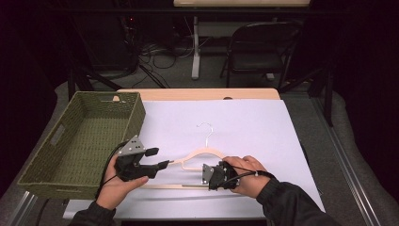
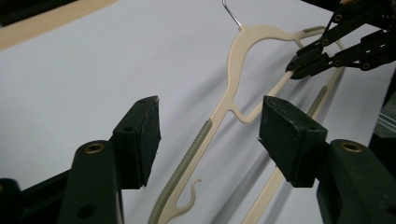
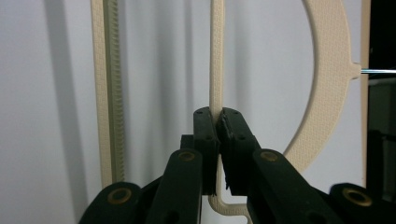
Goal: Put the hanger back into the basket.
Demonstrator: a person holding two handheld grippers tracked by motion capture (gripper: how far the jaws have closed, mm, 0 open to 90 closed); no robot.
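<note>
1. High view: cream plastic hanger (image 1: 202, 157) flat on white sheet (image 1: 263, 127), wire hook (image 1: 205, 129) pointing away. Right gripper (image 1: 212, 176) clamped on a thin inner strut near the lower bar. Left gripper (image 1: 160, 159) just off the hanger's left shoulder tip, jaws apart, empty. Woven olive basket (image 1: 61, 155) at left, beside the sheet.
2. Left gripper view: left gripper (image 2: 210, 128) jaws wide, straddling air above the ribbed grey-green grip strip (image 2: 196, 149); nothing between pads. Best approach, judged: lower squarely over the flat arm, close on the ribbed part, avoid the small end hook.
3. Right gripper view: right gripper (image 3: 218, 122) jaws narrow, pinching the textured cream strut (image 3: 216, 56); serrated bar (image 3: 108, 93) alongside, curved neck (image 3: 329, 84) opposite.
</note>
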